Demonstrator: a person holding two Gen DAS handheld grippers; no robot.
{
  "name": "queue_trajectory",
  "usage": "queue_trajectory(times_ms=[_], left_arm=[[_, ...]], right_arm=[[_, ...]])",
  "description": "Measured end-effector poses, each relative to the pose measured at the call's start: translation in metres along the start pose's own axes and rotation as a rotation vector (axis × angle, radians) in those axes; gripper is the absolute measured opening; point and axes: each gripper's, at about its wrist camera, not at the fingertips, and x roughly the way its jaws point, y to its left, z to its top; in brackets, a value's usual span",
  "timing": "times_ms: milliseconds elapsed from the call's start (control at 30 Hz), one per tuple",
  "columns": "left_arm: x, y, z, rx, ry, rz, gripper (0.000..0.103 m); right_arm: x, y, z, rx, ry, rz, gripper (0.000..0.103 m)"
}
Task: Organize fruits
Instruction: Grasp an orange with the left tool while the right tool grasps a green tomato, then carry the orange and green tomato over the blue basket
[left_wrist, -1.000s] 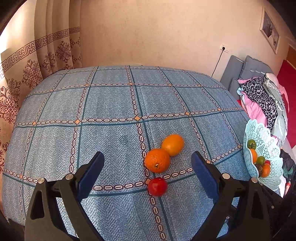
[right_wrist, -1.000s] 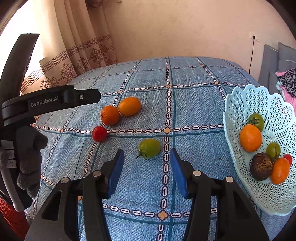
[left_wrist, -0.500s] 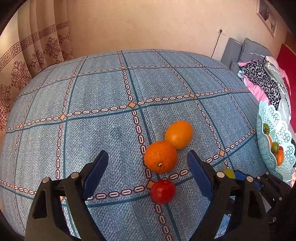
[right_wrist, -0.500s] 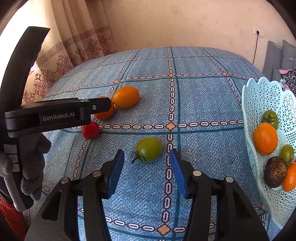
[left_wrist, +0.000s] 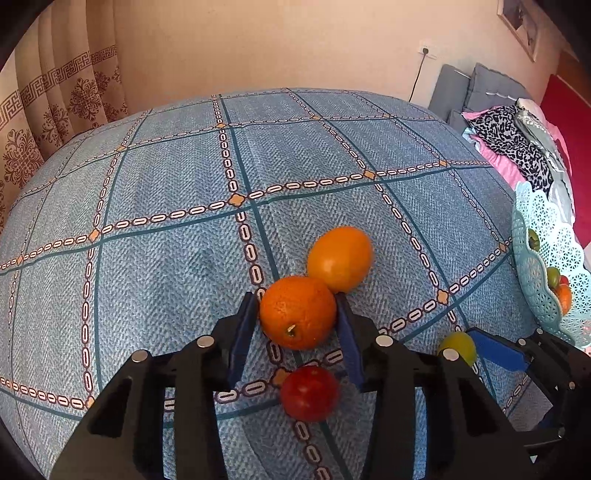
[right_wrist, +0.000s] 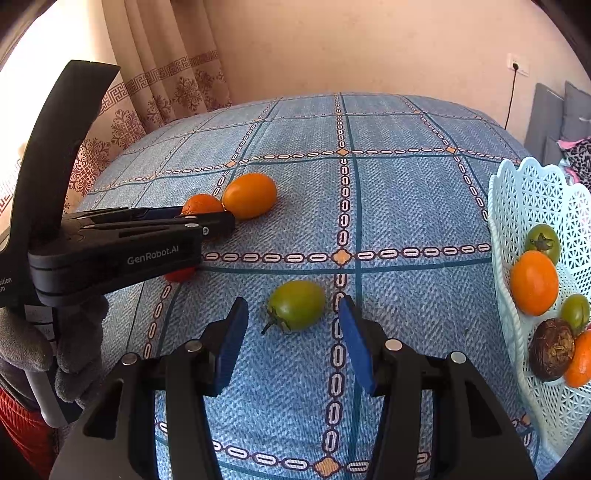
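Left gripper (left_wrist: 297, 314): blue pads now pressed against both sides of the dimpled orange (left_wrist: 297, 312); half a second ago they stood wide, short of it. Grasp looks made, though the fruit still sits on the blue cloth (left_wrist: 155, 258), not lifted.

Smooth orange fruit (left_wrist: 340, 257) touches the held one on its far right side. Red tomato (left_wrist: 309, 393) lies near, between the finger arms, apart from the pads; it may get nudged on lift-off.

Right gripper (right_wrist: 291, 338): fingers moderately apart, holding nothing, closer in than before. Green tomato (right_wrist: 295, 305) lies just beyond the tips; whether the tips already flank it I cannot tell.

Lattice basket (right_wrist: 532, 192) at far right, already holding several fruits. Both picks underway; four loose fruits remain.
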Motion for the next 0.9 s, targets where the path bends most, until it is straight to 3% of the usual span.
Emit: queue_trajectory(times_ms=[167, 533, 900], left_arm=[[-0.003, -0.003, -0.002, 0.007, -0.004, 0.017, 0.040], [-0.026, 0.007, -0.005, -0.032, -0.046, 0.029, 0.040], [-0.043, 0.004, -0.005, -0.041, -0.082, 0.031, 0.040]], right_arm=[[0.002, 0.001, -0.001, -0.011, -0.006, -0.011, 0.050], [0.001, 0.004, -0.004, -0.034, -0.018, -0.030, 0.033], [-0.007, 0.002, -0.006, -0.030, -0.031, -0.034, 0.031]])
